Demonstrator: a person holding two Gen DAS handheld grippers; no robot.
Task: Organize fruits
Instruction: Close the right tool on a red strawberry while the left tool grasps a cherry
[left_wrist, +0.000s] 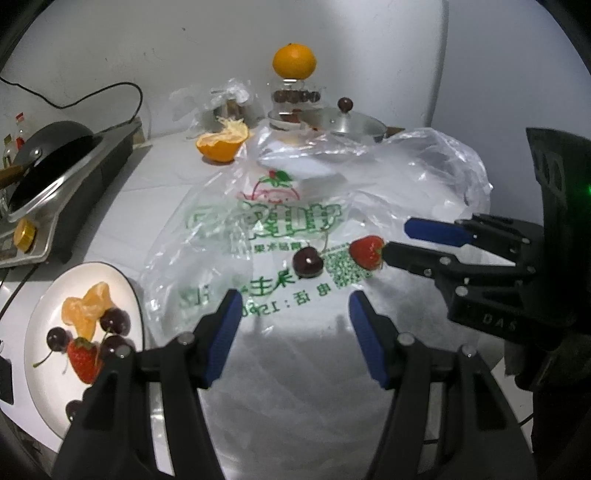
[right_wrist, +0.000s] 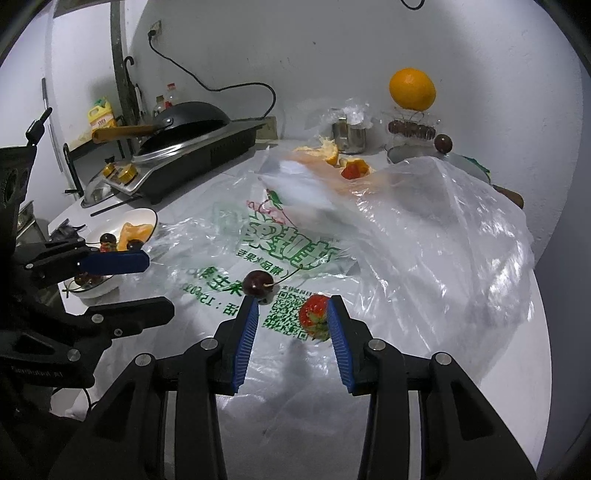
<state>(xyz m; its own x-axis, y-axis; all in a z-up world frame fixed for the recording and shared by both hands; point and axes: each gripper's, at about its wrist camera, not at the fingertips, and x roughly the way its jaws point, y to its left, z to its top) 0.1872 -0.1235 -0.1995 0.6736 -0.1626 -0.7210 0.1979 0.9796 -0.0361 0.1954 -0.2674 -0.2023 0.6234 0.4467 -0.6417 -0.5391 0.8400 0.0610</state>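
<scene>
A strawberry (right_wrist: 313, 314) and a dark cherry (right_wrist: 257, 283) lie on a flattened plastic bag (right_wrist: 424, 236) with green print. My right gripper (right_wrist: 291, 306) is open around the strawberry, which sits close to the right pad with a gap on the left. In the left wrist view the strawberry (left_wrist: 366, 251) is at the right gripper's (left_wrist: 396, 238) tips, with the cherry (left_wrist: 307, 263) beside it. My left gripper (left_wrist: 295, 299) is open and empty, short of the cherry. A white plate (left_wrist: 51, 291) at the left holds orange segments, cherries and a strawberry.
An induction cooker with a black pan (left_wrist: 51, 155) stands at the back left. A half orange (left_wrist: 221, 142), a steel pot lid (left_wrist: 354, 123) and a whole orange (left_wrist: 294, 61) on a glass jar line the back wall. The bag (left_wrist: 266, 218) bunches up at the right.
</scene>
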